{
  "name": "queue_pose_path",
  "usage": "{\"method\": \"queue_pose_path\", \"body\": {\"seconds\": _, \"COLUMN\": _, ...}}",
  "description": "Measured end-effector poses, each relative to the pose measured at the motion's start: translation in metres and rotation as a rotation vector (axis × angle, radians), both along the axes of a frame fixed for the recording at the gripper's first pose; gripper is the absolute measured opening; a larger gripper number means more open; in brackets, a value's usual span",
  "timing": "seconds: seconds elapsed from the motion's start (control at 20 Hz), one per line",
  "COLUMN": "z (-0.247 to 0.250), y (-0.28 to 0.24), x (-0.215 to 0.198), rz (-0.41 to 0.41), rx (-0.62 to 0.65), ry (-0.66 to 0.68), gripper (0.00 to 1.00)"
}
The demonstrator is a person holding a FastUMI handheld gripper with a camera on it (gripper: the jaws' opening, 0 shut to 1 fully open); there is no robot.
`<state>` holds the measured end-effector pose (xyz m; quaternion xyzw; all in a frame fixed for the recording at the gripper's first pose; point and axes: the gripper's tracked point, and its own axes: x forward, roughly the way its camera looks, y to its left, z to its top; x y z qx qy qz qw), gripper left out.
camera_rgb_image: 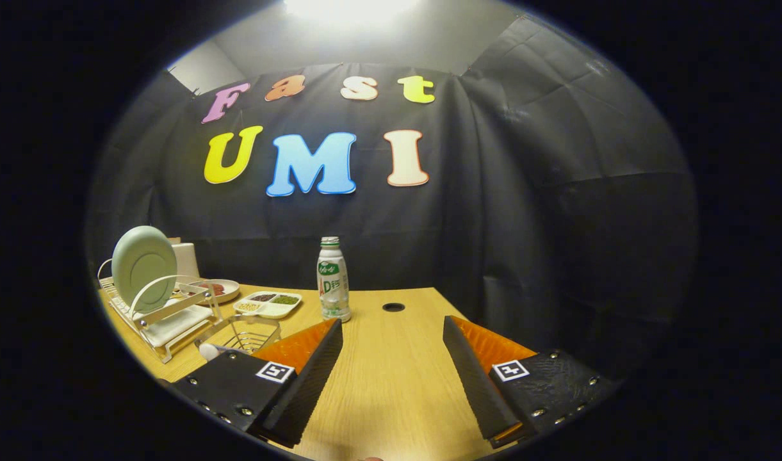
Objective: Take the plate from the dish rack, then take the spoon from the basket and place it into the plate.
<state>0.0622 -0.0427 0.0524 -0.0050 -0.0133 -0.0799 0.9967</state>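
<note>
Far to the left of the fingers and beyond them, the rack (pixel 166 314) stands at the table's (pixel 397 384) left side with the plate (pixel 144 267) upright on edge in its slots, leaning slightly back. A pale box-like item (pixel 186 259) sits just behind the plate; what it is cannot be told. Just ahead of the left finger, touching distance from its tip, stands the wire basket (pixel 240 333); a white rounded end (pixel 209 351), likely the spoon's handle, shows at its near left corner, the rest hidden. Beyond the basket lie a small dish (pixel 219 289) with dark contents and a divided tray (pixel 268 304) holding portions of food. Ahead of the left fingertip, slightly inward, a bottle (pixel 333 280) stands upright. Beyond the gap is a round hole (pixel 393 307) in the tabletop. The gripper (pixel 391 330) hangs above bare wood, fingers spread wide, nothing between them, touching nothing.
</note>
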Motion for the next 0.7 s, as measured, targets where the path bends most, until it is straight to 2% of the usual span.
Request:
{"method": "queue_pose_path", "body": {"seconds": 0.2, "z": 0.038, "y": -0.016, "x": -0.053, "rz": -0.093, "rx": -0.016, "ry": 0.025, "gripper": 0.96}}
{"method": "queue_pose_path", "body": {"seconds": 0.3, "z": 0.054, "y": -0.008, "x": -0.086, "rz": -0.103, "rx": -0.054, "ry": 0.061, "gripper": 0.97}}
{"method": "queue_pose_path", "body": {"seconds": 0.5, "z": 0.085, "y": 0.041, "x": -0.131, "rz": -0.024, "rx": -0.069, "ry": 0.107, "gripper": 0.97}}
{"method": "queue_pose_path", "body": {"seconds": 0.7, "z": 0.109, "y": 0.117, "x": -0.145, "rz": 0.087, "rx": -0.042, "ry": 0.137, "gripper": 0.97}}
